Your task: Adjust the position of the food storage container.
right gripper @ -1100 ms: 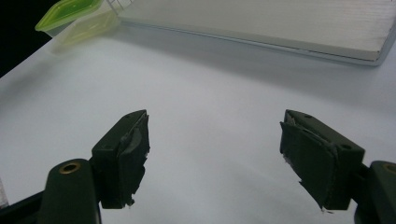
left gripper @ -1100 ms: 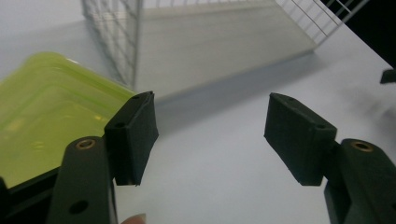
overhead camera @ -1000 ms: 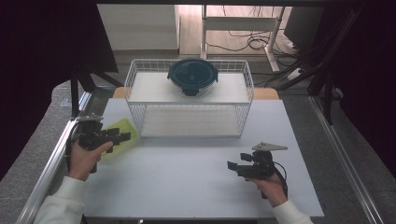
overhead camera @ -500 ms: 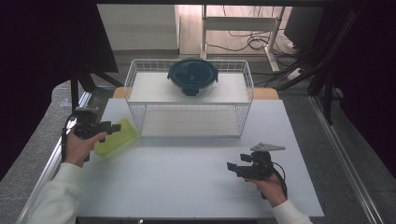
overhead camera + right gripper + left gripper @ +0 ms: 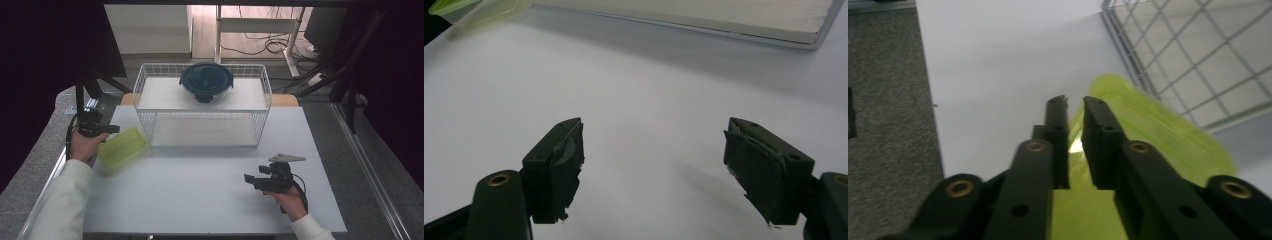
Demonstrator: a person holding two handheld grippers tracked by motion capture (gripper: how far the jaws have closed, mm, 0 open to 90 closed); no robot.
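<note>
Since the earlier frames, left tongs [image 5: 111, 129] slid toward the counter's [image 5: 210, 195] left edge and have just been closing; now clamped on the rim of the yellow-green plastic container [image 5: 123, 146]. Container sits at counter's left side, near the wire basket's [image 5: 150, 120] front-left corner, long axis diagonal, tilted, nothing visible inside. Dark round lidded container [image 5: 206, 82] sits on the basket's upper shelf. Right tongs [image 5: 248, 179] unmoved, apart, holding nothing.
</note>
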